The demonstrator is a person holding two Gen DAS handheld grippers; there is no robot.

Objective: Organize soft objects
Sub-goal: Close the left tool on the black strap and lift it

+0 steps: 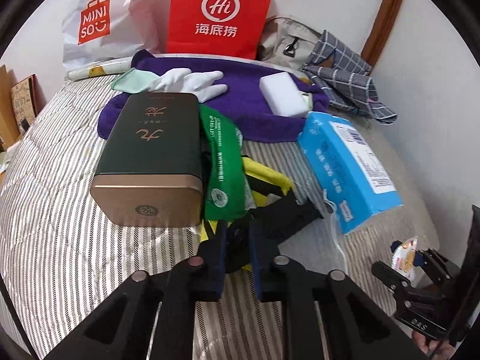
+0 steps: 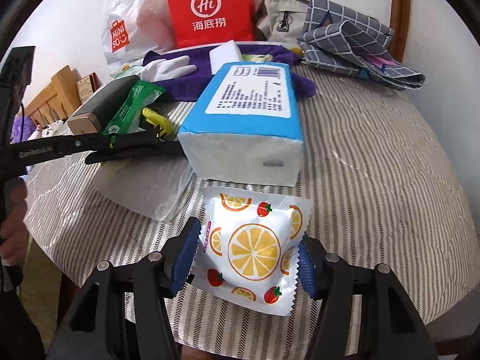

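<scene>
- Far left on the striped bed (image 1: pixel 45 180), a dark green tin (image 1: pixel 153 156) lies beside a green packet (image 1: pixel 223 165)
- The left hand-held gripper (image 1: pixel 235 258) has its pads spread a little around a black and yellow cloth (image 1: pixel 267 189), not pressing it
- Just right, a blue tissue pack (image 2: pixel 249 114) lies near the middle
- Nearest, the right hand-held gripper (image 2: pixel 250 258) pinches the orange-print packet (image 2: pixel 255 249) by both side edges, just in front of the tissue pack
- Far right lies a grey checked cloth (image 2: pixel 354 39)
</scene>
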